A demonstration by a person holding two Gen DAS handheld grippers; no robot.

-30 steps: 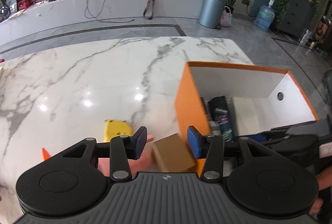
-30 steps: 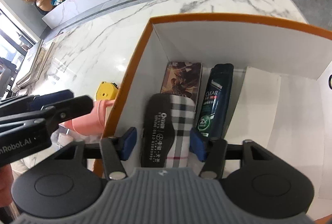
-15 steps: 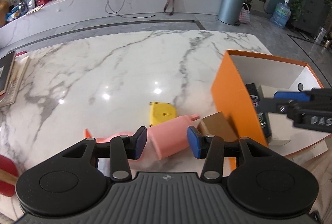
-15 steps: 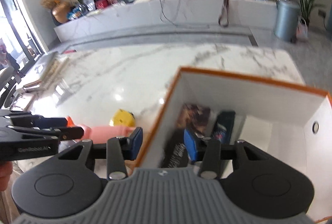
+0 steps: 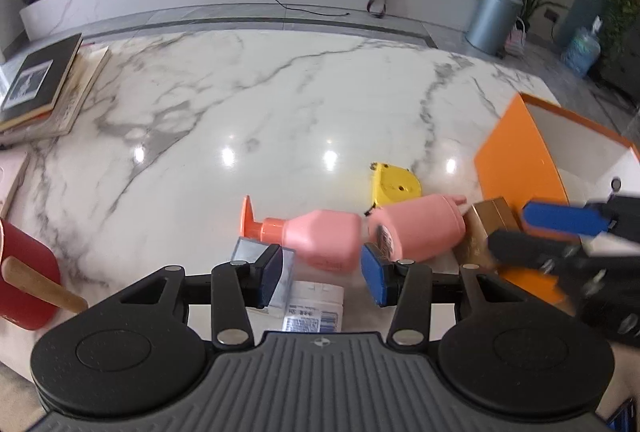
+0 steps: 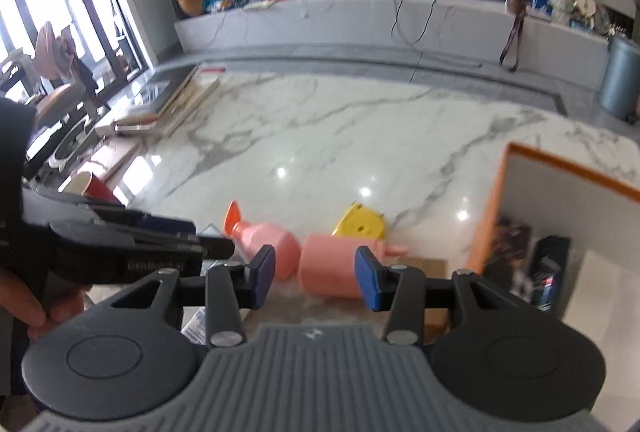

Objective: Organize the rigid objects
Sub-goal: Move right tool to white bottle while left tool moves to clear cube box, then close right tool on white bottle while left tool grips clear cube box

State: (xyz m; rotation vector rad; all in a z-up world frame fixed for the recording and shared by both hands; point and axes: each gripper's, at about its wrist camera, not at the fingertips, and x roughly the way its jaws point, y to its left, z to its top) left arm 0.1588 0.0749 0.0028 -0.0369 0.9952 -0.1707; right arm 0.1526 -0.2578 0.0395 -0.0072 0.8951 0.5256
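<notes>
Two pink bottles lie on the marble table. One has an orange cap (image 5: 324,238) (image 6: 266,244). The other (image 5: 420,230) (image 6: 334,266) lies to its right. A yellow object (image 5: 394,186) (image 6: 362,224) lies behind them. A brown box (image 5: 486,228) leans by the orange box (image 5: 516,172) (image 6: 486,228), which holds a dark bottle (image 6: 550,278) and a printed pack (image 6: 510,246). My left gripper (image 5: 326,272) is open and empty above the bottles. My right gripper (image 6: 316,278) is open and empty, near the right pink bottle; it also shows in the left wrist view (image 5: 560,232).
A red cup with a wooden handle (image 5: 22,280) (image 6: 90,186) stands at the left. Books (image 5: 40,88) (image 6: 172,104) are stacked at the far left. A small white labelled box (image 5: 314,306) and a clear case (image 5: 250,250) lie near the front edge.
Both grippers have pulled back and swung left, away from the orange box. The right gripper has left the box and now faces the pink bottles.
</notes>
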